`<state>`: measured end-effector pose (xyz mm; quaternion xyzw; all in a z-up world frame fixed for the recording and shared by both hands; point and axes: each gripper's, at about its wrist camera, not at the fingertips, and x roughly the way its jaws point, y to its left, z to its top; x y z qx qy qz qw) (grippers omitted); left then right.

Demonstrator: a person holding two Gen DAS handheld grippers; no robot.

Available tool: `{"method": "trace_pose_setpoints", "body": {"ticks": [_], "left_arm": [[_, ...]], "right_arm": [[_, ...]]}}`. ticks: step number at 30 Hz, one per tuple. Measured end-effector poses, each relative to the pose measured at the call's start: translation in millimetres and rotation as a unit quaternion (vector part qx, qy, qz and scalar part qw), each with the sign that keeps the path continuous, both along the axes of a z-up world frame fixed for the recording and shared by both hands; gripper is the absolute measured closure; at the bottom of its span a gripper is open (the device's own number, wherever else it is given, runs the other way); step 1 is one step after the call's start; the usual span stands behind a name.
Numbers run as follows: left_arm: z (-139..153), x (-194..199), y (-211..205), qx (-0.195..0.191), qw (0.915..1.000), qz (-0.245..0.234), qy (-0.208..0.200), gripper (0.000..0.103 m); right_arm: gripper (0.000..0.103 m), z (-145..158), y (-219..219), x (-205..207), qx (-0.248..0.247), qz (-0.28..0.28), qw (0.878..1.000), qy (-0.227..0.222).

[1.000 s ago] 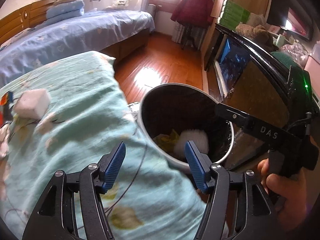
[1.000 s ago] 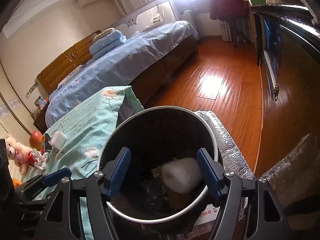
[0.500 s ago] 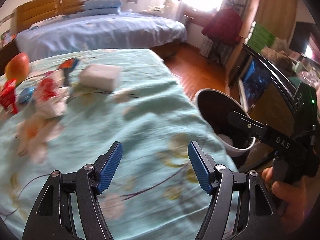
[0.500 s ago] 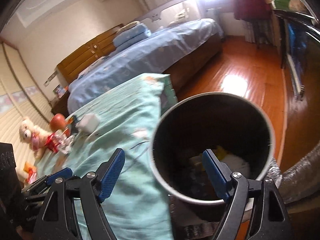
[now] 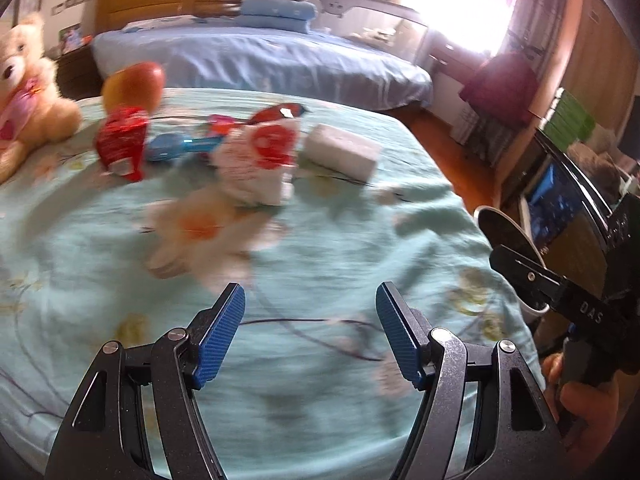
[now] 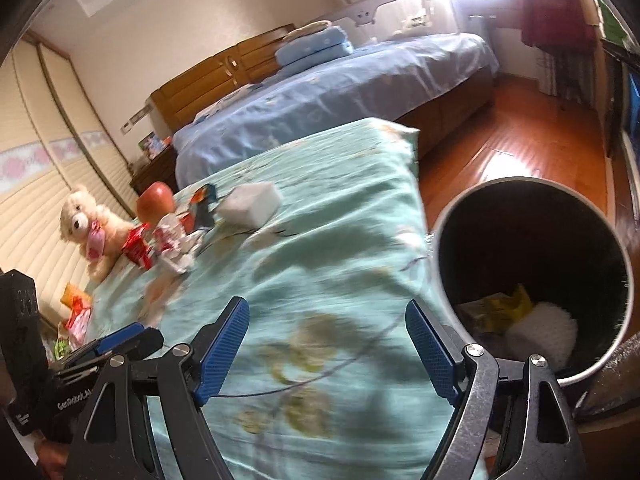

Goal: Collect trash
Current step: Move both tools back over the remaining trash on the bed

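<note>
My left gripper (image 5: 310, 332) is open and empty above the teal bedspread (image 5: 320, 248). Ahead of it lie a crumpled white-and-red wrapper (image 5: 256, 164), a red packet (image 5: 120, 146), a blue wrapper (image 5: 180, 148) and a white block (image 5: 340, 154). My right gripper (image 6: 326, 350) is open and empty over the bed's corner, left of the round bin (image 6: 532, 280). The bin holds a white wad (image 6: 544, 336) and yellow scraps (image 6: 504, 308). The bin's rim also shows in the left wrist view (image 5: 508, 236).
A teddy bear (image 5: 28, 92) and an apple (image 5: 134, 84) sit at the far left of the bedspread. A blue bed (image 6: 340, 92) stands behind. Wooden floor (image 6: 520, 140) lies beyond the bin; a dark cabinet (image 5: 572, 200) stands at right.
Both grippers have swung left, away from the bin and over the bedspread. The trash pile and teddy bear have come into the left view. Both stay open.
</note>
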<state>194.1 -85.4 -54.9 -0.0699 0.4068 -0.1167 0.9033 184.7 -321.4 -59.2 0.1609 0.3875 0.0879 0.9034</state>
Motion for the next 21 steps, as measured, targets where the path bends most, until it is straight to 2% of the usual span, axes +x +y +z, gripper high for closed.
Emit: {"method": "trace_pose_setpoints", "body": {"ticks": [13,21], "left_arm": [[1,11,85,-0.004,0.9971,0.075,-0.004,0.034],[-1,24,119,0.001,0.9951,0.099,-0.001,0.034]], "right_arm": [[0.021,8,77,21,-0.002,0.068,0.998,-0.002],[0.021,8,112,32,-0.003,0.093,0.996,0.001]]}}
